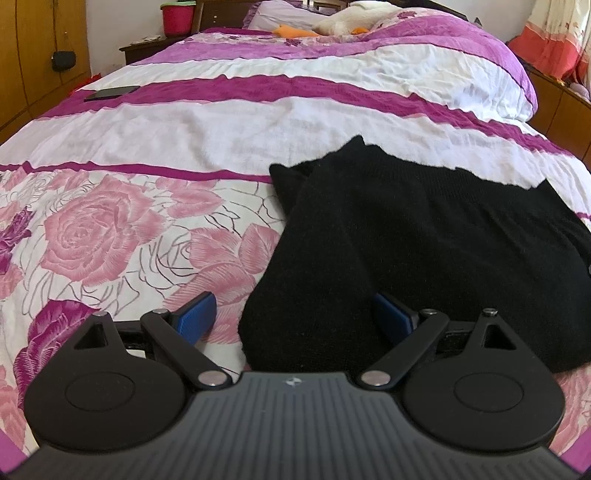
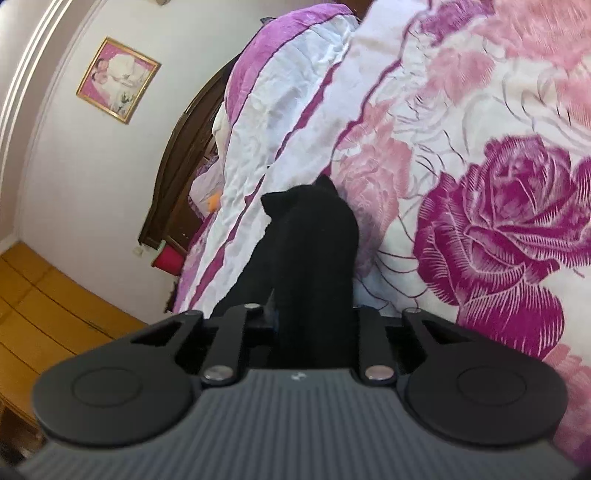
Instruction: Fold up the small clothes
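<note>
A black knitted garment (image 1: 406, 229) lies on the flowered bedspread (image 1: 110, 229), its near end folded into a thick roll. In the left wrist view my left gripper (image 1: 293, 314) stands open over that near end. Its blue pads (image 1: 195, 314) sit on either side of the cloth without pressing it. In the right wrist view the camera is rolled sideways. The right gripper (image 2: 314, 321) is shut on a raised fold of the black garment (image 2: 314, 236), which hides its fingertips and hangs out in front of them over the bedspread (image 2: 498, 221).
A dark phone (image 1: 110, 92) lies on the far left of the bed. A plush toy (image 1: 351, 18) and pillows sit at the head, with a red bucket (image 1: 177, 18) on a nightstand. A wooden wardrobe (image 1: 29, 55) is left; a framed picture (image 2: 118, 79) hangs above the headboard (image 2: 184, 147).
</note>
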A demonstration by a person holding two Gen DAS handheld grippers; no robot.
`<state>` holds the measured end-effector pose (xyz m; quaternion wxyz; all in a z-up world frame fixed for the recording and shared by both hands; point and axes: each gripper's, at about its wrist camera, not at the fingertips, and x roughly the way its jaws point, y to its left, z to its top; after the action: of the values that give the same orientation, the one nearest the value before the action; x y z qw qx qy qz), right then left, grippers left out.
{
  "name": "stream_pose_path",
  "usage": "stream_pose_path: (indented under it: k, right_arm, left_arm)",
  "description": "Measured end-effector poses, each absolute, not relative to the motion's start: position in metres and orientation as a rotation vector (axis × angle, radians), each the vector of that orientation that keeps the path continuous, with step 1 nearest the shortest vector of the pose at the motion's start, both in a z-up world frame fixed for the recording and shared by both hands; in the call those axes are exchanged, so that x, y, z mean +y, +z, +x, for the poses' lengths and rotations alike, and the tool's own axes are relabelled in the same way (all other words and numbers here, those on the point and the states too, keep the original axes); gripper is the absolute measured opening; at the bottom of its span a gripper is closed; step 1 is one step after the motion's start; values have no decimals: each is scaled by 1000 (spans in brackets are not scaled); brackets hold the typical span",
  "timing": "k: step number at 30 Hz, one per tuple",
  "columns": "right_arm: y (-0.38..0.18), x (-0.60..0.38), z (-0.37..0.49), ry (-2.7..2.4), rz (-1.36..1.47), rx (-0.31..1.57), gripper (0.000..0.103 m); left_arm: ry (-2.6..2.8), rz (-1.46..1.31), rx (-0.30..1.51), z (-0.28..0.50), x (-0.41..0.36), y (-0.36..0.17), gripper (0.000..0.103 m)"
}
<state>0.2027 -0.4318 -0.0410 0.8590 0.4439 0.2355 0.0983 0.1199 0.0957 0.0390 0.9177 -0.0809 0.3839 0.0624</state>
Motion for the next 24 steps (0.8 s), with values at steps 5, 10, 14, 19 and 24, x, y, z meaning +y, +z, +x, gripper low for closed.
stream_pose_path:
  k: [5,10,14,19,24]
  right_arm:
    - [-9,-420,202,217,863,475,21]
    - [31,-394,207,274,711,459,21]
    - [59,-362,211,311,521,440,21]
    - [84,-309,216,385,317,446,21]
    - [99,-250,223,472,220,471,21]
  left_arm:
    - [127,-148,767,113,96,49,94]
    - [115,-141,764,108,99,53,94]
    - [125,-162,759,105,107,54,94]
    - [137,-175,750,100,119,56,94]
    - [153,-190,754,99,133,55,94]
